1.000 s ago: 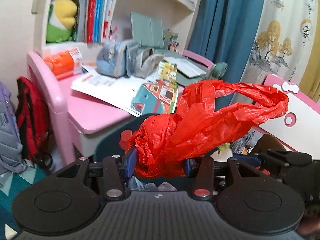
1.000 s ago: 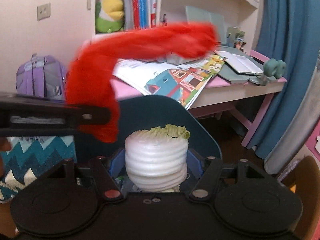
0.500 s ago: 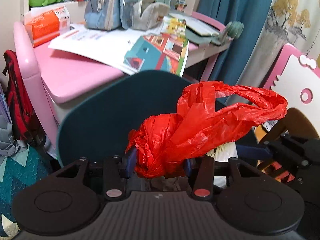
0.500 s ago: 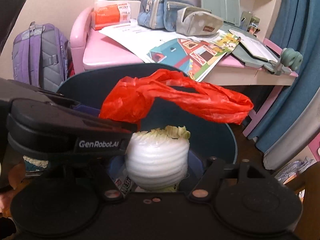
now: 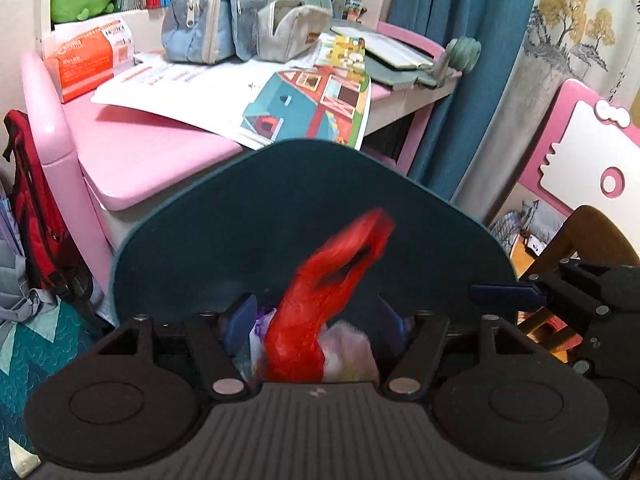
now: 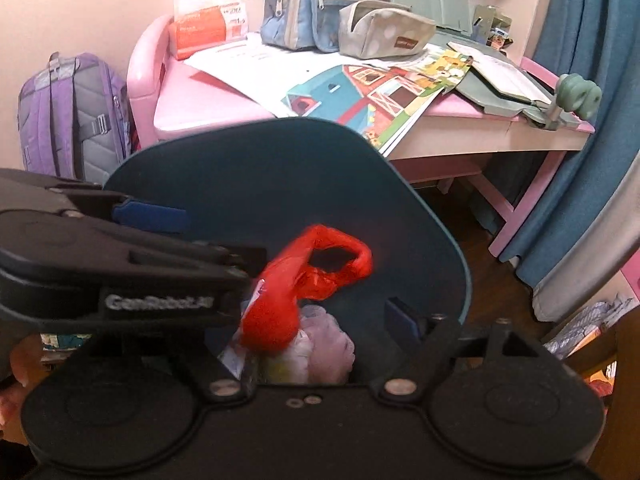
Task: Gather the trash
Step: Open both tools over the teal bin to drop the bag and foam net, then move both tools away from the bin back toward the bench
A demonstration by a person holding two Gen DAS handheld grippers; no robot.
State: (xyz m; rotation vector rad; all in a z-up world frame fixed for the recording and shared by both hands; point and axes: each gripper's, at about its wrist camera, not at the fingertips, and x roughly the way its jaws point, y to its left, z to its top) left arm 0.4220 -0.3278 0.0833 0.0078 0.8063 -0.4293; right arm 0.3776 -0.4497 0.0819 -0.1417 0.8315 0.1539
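Hovering over the dark teal bin [image 5: 312,208], the left gripper [image 5: 316,320] has its blue-padded fingers [image 5: 240,318] spread wide, and the red plastic bag [image 5: 320,304] rises up between them, blurred, touching neither pad as far as the left wrist view shows. Over on the right wrist view, the same red plastic bag [image 6: 292,296] sits inside the bin [image 6: 400,208] on top of pale crumpled trash [image 6: 320,348], its looped handle arching toward the far right. The right gripper [image 6: 320,320] is wide apart too, nothing between its pads; only its right finger [image 6: 400,318] shows, the left one hidden behind the other tool's black body, which crosses in from the left. From the left wrist view the right gripper [image 5: 504,292] pokes in at the right edge, one blue pad pointing left over the bin's rim. Beyond the bin stands the pink desk [image 5: 160,160], with a colourful house poster [image 5: 308,108] hanging over its near edge, two pencil cases [image 5: 240,32] further back, and an orange box [image 5: 84,60] at the far left. A purple backpack [image 6: 72,116] leans against the wall to the left, blue curtain [image 6: 580,160] down the right.
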